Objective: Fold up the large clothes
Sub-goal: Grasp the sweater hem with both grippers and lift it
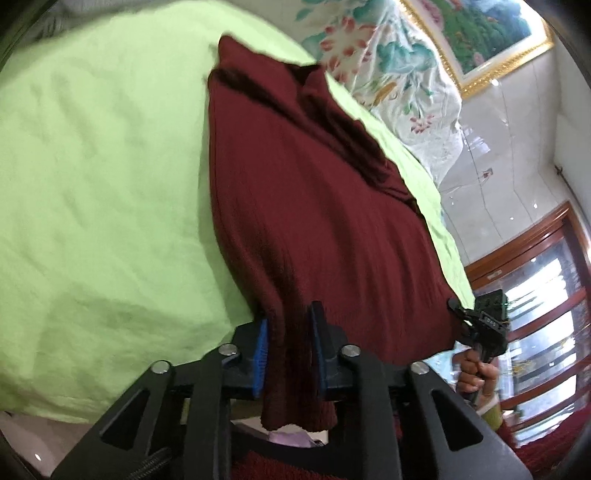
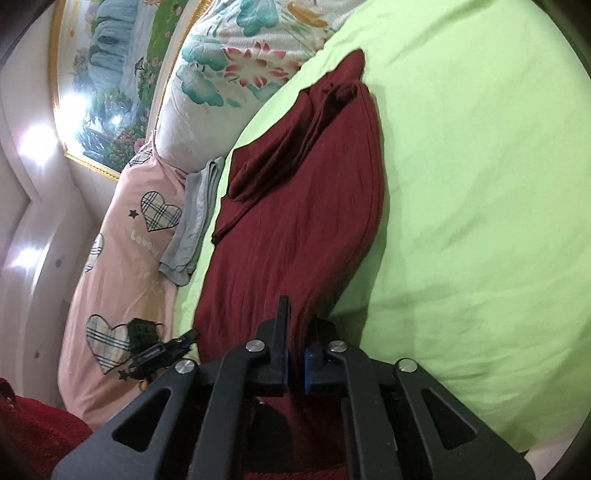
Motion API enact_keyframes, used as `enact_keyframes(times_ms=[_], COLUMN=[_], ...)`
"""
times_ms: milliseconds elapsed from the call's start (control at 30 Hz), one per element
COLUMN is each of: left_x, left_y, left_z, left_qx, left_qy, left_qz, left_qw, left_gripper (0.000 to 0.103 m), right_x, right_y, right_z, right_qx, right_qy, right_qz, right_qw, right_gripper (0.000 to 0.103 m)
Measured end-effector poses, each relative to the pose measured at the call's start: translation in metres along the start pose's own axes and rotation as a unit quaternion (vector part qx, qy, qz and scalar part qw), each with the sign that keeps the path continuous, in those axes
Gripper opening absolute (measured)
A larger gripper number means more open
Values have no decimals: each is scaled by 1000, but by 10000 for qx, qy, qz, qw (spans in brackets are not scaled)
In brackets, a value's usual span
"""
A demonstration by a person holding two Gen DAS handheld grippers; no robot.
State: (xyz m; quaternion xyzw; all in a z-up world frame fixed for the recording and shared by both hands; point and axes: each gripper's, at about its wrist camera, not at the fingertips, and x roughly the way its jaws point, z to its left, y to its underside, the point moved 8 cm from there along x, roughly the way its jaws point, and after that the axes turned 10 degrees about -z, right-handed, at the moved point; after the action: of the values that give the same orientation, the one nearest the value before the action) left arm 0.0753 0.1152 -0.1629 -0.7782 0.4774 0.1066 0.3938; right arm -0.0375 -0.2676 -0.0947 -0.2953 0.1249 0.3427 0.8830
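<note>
A light green sheet (image 1: 92, 177) covers the bed and fills the left of the left wrist view, and on it lies the dark red garment (image 1: 306, 206), stretched from the far side toward the near edge, its far end folded over in loose creases. The left gripper (image 1: 290, 350) is clamped on the garment's near hem, a thick bunch of ribbed cloth pinched between its blue pads and hanging down below them. At the right of that view the right gripper (image 1: 476, 321) bites the other near corner of the garment, with a hand (image 1: 474, 376) wrapped around its handle. Farther right stand a floral quilt (image 1: 399, 74), a gold-framed painting (image 1: 491, 33) and a wooden cabinet with glass doors (image 1: 546, 314). In the right wrist view, a pink cover with plaid hearts (image 2: 122, 258) lies at the left, a grey folded cloth (image 2: 194, 225) just beside it, and the left gripper (image 2: 173, 345) shows small near the garment's left corner. The right gripper (image 2: 295, 365) has its jaws pressed together on a thin fold of the red garment (image 2: 306, 206).
</note>
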Motion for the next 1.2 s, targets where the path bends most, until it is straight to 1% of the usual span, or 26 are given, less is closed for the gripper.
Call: enact_keyframes(times_ms=[67, 167, 233, 333, 367, 500, 600, 667, 767, 833, 900, 933, 1033, 1133, 1200], left_x=[2, 7, 8, 7, 5, -6, -13, -17, -14, -10, 0, 4, 27, 57, 83], left_y=[3, 5, 6, 4, 0, -21, -50, -70, -113, -139, -167, -179, -220, -256, -279], left_z=[-2, -10, -16, -23, -25, -33, -49, -61, -85, -93, -100, -100, -92, -77, -61], left_qx=[40, 278, 497, 669, 647, 603, 668, 757, 903, 952, 992, 996, 866, 658, 544], left_qy=[31, 16, -38, -158, -146, -114, -51, 8, 95, 121, 55, -8, -200, -408, -593], left_qz=[36, 50, 30, -62, -128, -406, -706, -907, -1224, -1366, -1483, -1524, -1604, -1588, -1542], left_qw=[10000, 9996, 9988, 9976, 9977, 9973, 9953, 9930, 9883, 9860, 9839, 9833, 9830, 9843, 9848], left_gripper=[26, 24, 13, 11, 10, 10, 9, 9, 9, 9, 9, 9, 9, 9, 9], right_x=[1, 5, 7, 8, 7, 2, 2, 6, 13, 22, 37, 43, 71, 101, 124], right_y=[3, 10, 15, 17, 15, -6, -29, -51, -86, -111, -140, -149, -187, -221, -242], right_z=[0, 2, 4, 8, 11, 26, 42, 52, 63, 68, 69, 70, 62, 49, 35], right_qx=[-96, -257, -380, -588, -564, -360, -387, -485, -513, -570, -618, -606, -569, -580, -601], right_qy=[18, 31, 22, 8, -51, -539, -758, -786, -871, -825, -700, -648, -385, 3, 396], right_qz=[97, 310, 468, 545, 503, 120, -135, -315, -562, -674, -770, -789, -813, -813, -801], right_qw=[9999, 9992, 9982, 9968, 9971, 9978, 9963, 9952, 9933, 9927, 9926, 9929, 9943, 9950, 9942], right_gripper=[8, 8, 8, 8, 6, 6, 6, 6, 6, 6, 6, 6, 6, 6, 6])
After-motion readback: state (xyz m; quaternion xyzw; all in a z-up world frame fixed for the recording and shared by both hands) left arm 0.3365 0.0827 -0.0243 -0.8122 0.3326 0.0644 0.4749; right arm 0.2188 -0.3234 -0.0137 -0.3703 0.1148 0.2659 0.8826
